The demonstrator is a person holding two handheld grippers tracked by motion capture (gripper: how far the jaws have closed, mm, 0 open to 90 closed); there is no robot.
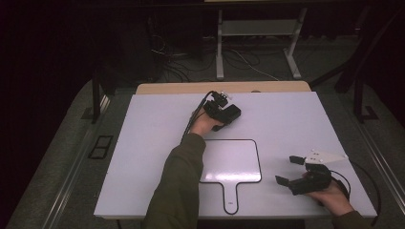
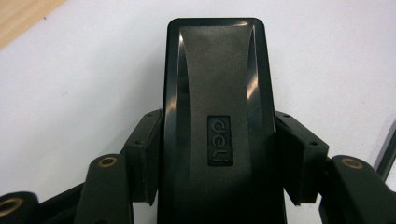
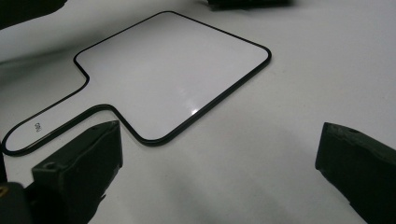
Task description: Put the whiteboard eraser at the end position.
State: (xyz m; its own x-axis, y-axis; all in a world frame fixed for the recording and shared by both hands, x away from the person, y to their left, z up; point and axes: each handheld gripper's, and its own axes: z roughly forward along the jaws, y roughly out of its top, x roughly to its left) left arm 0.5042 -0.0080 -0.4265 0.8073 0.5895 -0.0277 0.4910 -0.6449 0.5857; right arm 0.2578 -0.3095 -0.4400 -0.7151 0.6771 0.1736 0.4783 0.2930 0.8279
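White tabletop (image 1: 296, 124) takes up the middle of the high view, with a strip of wood (image 1: 191, 88) showing along its far edge; a paddle-shaped whiteboard (image 1: 231, 164) with a thin black rim lies flat at lower centre, its handle pointing toward the bottom edge. Above it, at upper centre, the left gripper (image 1: 228, 114) is clenched on a black eraser (image 1: 230, 113); in the left gripper view the eraser (image 2: 217, 116) fills the centre, its "deli" badge facing up, both jaws pressed against its long sides, white table beneath. At lower right of the high view the right gripper (image 1: 285, 170) sits in a hand (image 1: 332, 193), jaws spread wide and grasping nothing, just right of the whiteboard and apart from it; in the right gripper view the gripper (image 3: 219, 163) has bare table between its jaws, and the whiteboard (image 3: 173, 70) lies at upper left, handle toward the left edge.
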